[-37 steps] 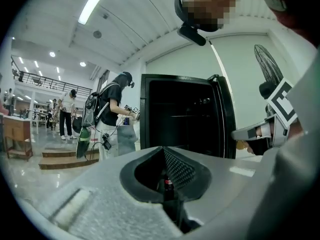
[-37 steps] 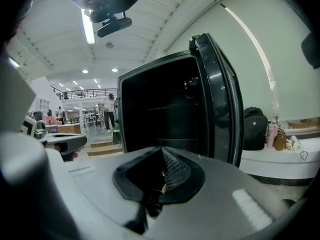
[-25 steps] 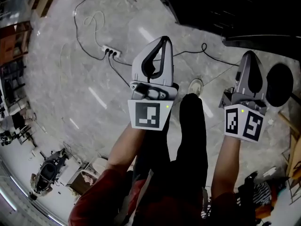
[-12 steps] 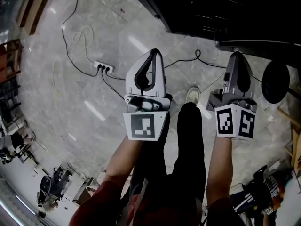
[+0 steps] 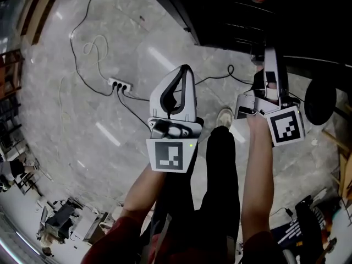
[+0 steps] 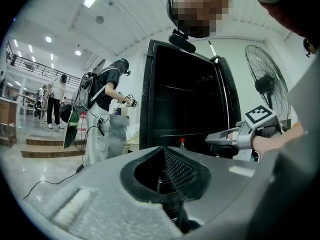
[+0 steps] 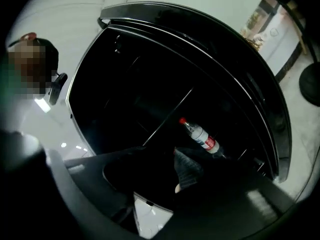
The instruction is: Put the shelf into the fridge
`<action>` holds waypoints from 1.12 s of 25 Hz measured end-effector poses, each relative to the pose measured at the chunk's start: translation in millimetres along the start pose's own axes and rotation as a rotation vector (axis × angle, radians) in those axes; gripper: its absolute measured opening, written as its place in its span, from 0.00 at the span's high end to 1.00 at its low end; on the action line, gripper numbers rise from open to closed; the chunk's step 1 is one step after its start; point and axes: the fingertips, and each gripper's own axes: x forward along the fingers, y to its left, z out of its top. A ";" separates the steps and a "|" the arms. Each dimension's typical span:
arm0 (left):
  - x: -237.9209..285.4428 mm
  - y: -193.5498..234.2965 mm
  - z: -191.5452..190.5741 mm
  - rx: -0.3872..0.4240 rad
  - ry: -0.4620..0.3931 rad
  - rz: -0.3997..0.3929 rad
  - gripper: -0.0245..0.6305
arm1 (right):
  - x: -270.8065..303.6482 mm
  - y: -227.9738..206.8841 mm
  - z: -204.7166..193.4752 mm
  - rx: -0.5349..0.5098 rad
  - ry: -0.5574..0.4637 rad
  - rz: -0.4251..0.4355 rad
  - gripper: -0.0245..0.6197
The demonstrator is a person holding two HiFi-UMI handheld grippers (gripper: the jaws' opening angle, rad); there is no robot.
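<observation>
Reaching well ahead of the body, the bare right forearm (image 5: 258,169) stretches toward the fridge. The grey right tool (image 5: 270,56) is rolled onto its side, with its nose at the dark opening. Its jaws are opening, and nothing is pressed between the pads; only the dark interior shows in the gap. The bare left forearm (image 5: 144,187) is held shorter and keeps the pale grey left tool (image 5: 186,71) over the grey marble floor (image 5: 82,103). That tool points forward, its jaws brought together at the tips with nothing between them.

Beyond them stands the tall black fridge (image 6: 147,99), its front open. The thin flat shelf (image 7: 167,118) shows only as a pale edge line lying level across the compartment inside the fridge, not between either tool's jaws. Below it stands an upright clear plastic bottle with a red cap (image 7: 202,135). Farther right is a black standing fan (image 6: 265,84).
</observation>
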 end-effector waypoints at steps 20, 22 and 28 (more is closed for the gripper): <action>2.4 5.9 -0.7 0.015 0.004 -0.035 0.96 | 113.2 2.5 51.2 0.580 -0.222 0.074 0.60; 1.3 6.0 -2.1 0.011 0.008 -0.034 0.96 | 119.5 3.5 54.7 0.585 -0.235 0.075 0.60; 1.4 5.5 -2.9 0.010 0.012 -0.036 0.96 | 133.5 -7.2 59.2 0.605 -0.269 0.049 0.66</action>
